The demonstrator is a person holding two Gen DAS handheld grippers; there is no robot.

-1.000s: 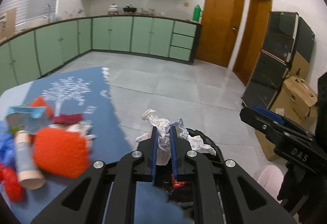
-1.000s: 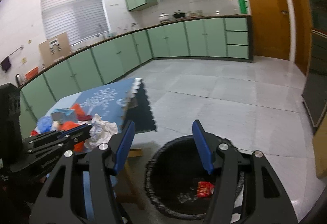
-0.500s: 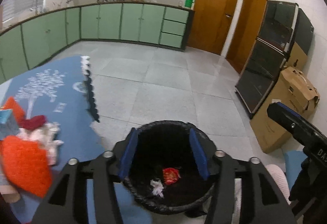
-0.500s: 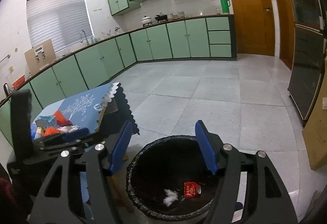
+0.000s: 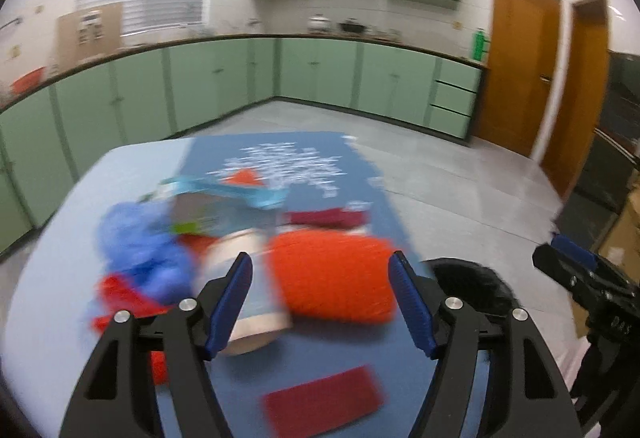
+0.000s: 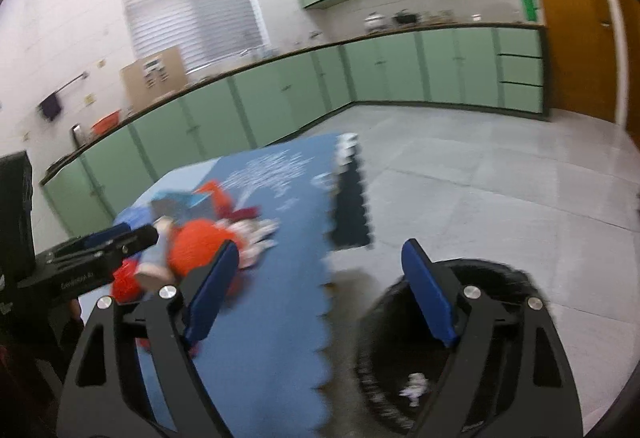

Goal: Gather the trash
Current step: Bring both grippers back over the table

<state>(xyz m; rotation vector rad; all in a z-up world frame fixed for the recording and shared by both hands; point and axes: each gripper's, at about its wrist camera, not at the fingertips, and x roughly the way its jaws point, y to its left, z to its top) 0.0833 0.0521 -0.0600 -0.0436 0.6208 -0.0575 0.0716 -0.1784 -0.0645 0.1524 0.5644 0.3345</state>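
Both views are pretty blurry. The left gripper [image 5: 322, 292] has just been opening its jaws and they stand wide with nothing between them, pointing at the trash pile [image 5: 240, 238] on the blue mat [image 5: 332, 362]. An orange bag [image 5: 332, 274] and a paper cup [image 5: 248, 302] sit right past its fingertips, and a dark red packet [image 5: 320, 404] lies nearer, low between the fingers. The right gripper [image 6: 320, 294] has been opening too, also empty, out over the mat edge with the bin [image 6: 400, 358] just beside it; a white crumpled tissue [image 6: 414, 390] is inside the bin.
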